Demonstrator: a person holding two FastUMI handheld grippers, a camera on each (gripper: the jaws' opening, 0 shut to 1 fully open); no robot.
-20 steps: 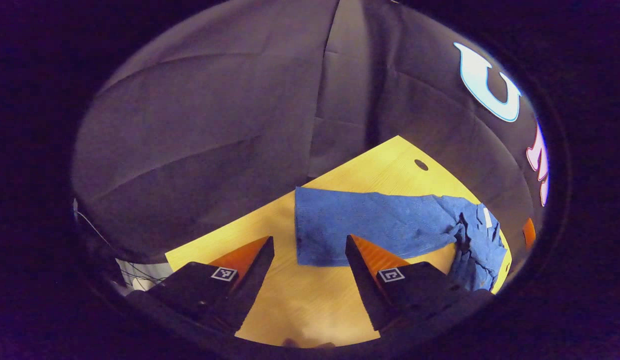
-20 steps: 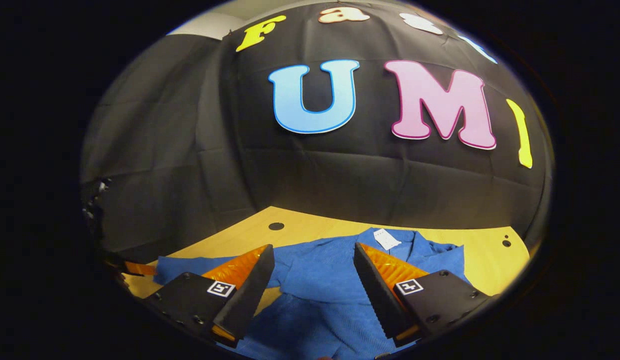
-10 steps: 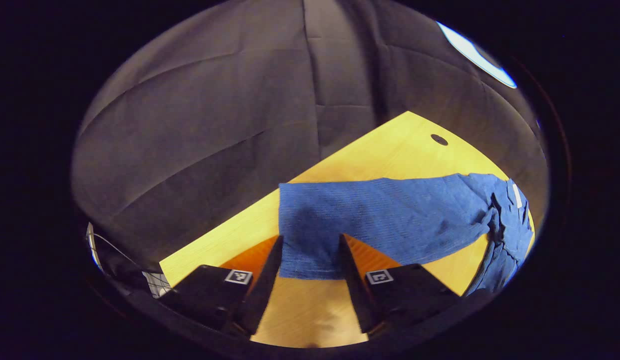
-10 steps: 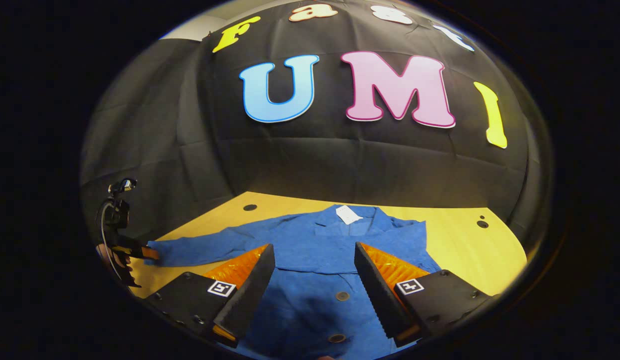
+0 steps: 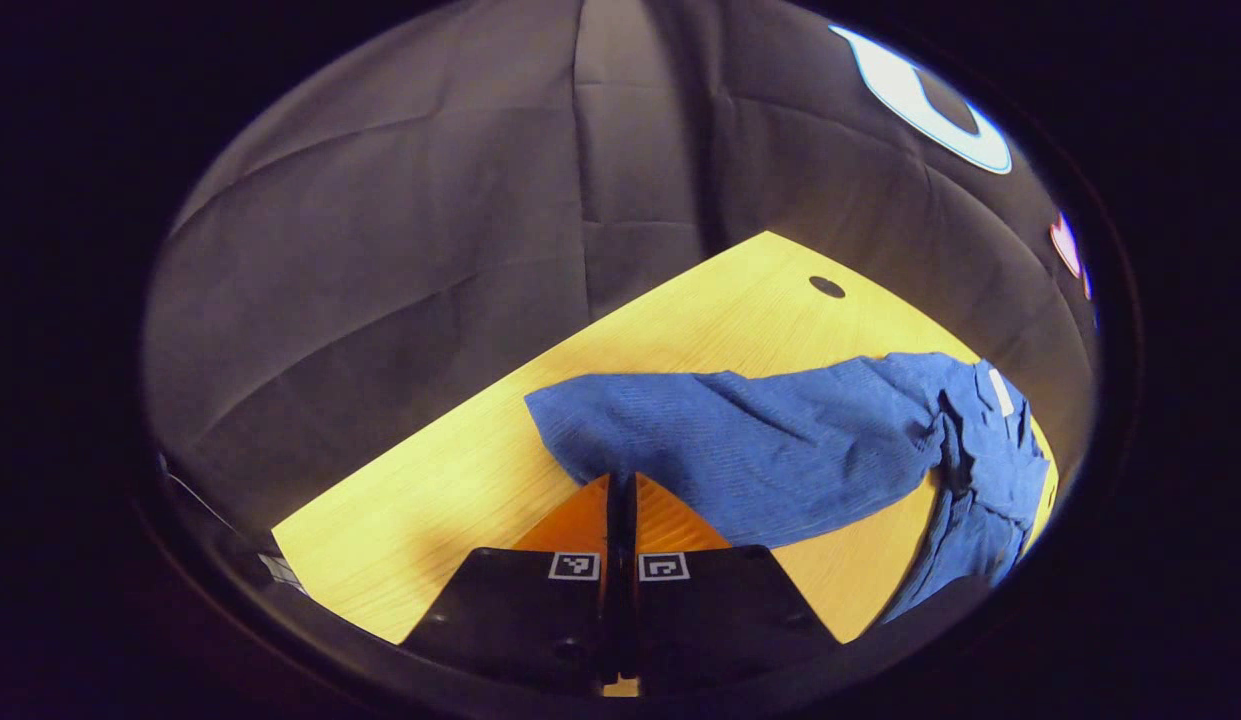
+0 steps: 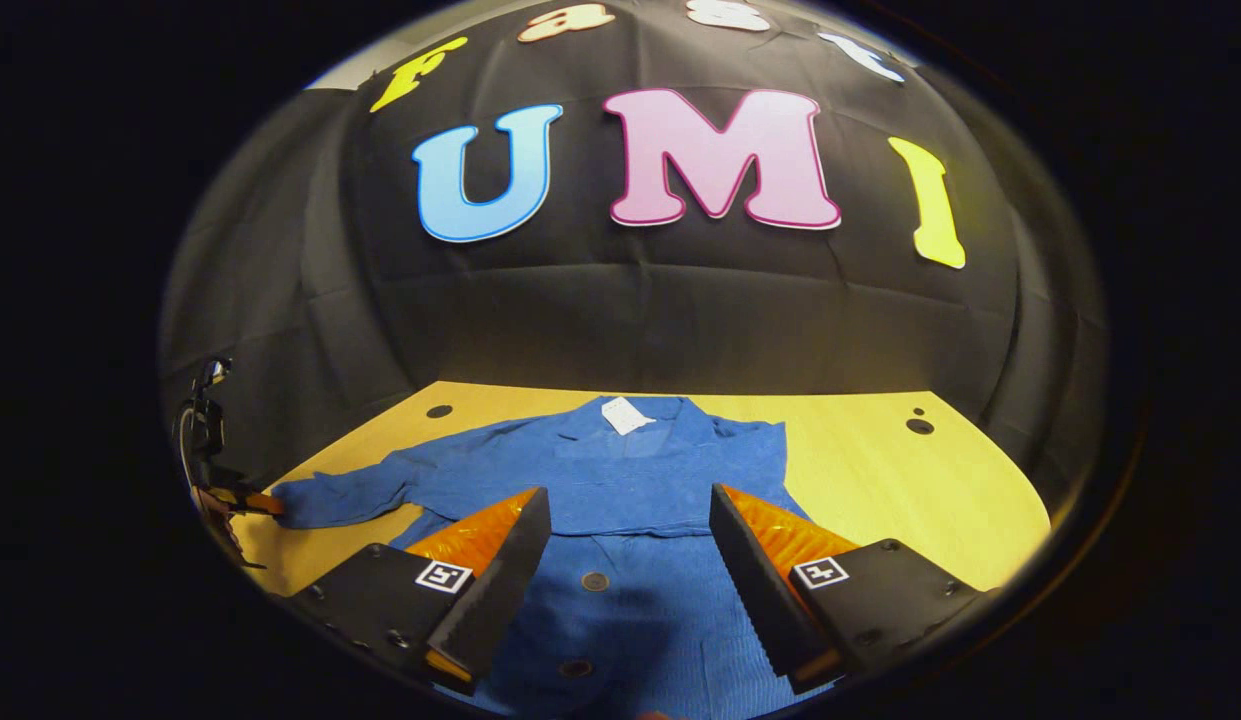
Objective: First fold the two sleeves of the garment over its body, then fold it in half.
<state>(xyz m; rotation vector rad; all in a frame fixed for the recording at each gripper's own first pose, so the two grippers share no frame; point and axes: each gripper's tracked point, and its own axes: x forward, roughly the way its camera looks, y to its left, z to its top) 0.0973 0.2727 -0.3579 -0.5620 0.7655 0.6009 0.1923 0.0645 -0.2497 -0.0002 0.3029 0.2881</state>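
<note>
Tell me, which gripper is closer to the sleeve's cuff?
Left. The left gripper is shut right at the cuff of the outstretched sleeve; the right gripper hangs open over the jacket's buttoned front, well away from it.

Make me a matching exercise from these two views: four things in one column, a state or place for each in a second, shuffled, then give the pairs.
1. left gripper
2. right gripper
3. white tag
4. sleeve

A. open above the buttoned front
B. stretched out across the wooden table
C. shut on the cuff
D. at the collar

Pairs: 1-C, 2-A, 3-D, 4-B
</note>
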